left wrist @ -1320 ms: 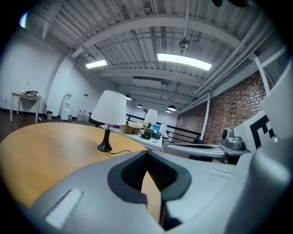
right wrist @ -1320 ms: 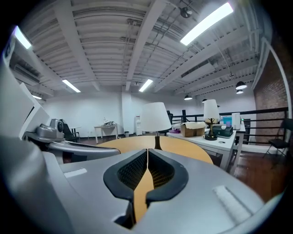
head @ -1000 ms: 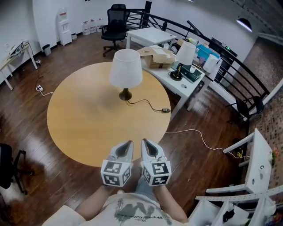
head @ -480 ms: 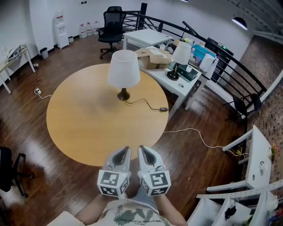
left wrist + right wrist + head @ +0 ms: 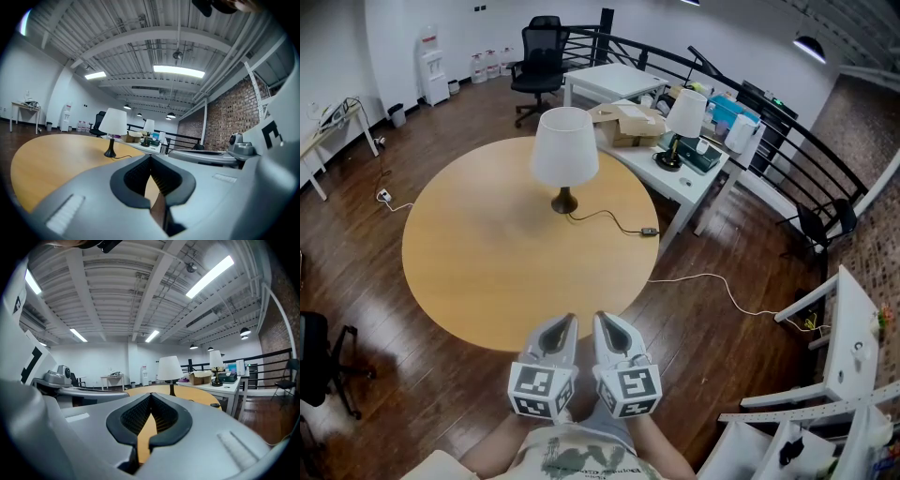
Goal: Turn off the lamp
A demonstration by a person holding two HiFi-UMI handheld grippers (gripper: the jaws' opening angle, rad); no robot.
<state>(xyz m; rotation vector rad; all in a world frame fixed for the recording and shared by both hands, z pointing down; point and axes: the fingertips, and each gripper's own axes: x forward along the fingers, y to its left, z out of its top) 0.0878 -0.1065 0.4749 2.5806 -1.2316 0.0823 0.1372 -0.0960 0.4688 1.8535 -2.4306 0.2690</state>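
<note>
1. Ahead of both pairs of jaws, well beyond their tips, the table lamp (image 5: 565, 155) is seen upright on the far half of the round wooden table (image 5: 478, 272), with its white shade above a dark base.
2. From that base a black cord (image 5: 609, 219) is led across the tabletop, ahead and to the right of the jaws. A small dark block (image 5: 650, 231) sits on the cord near the table's edge. It is judged to be the inline switch, though it is too small for that to be confirmed.
3. The left gripper (image 5: 562, 324) and the right gripper (image 5: 607, 322) are held side by side, close to the person's body and short of the table's near edge. Both are pointed roughly level toward the lamp. This is judged to be a ready posture, with the reach not yet begun.
4. In the left gripper view, the left gripper (image 5: 151, 157) is seen with its jaws brought together at the tips. Nothing is gripped or touched, and only tabletop shows through the slot behind them.
5. In the right gripper view, the right gripper (image 5: 151, 397) is likewise seen fully closed and empty.
6. Closed tips are judged to suit pressing a switch rather than grasping.
7. It cannot be told whether the lamp is lit.
</note>
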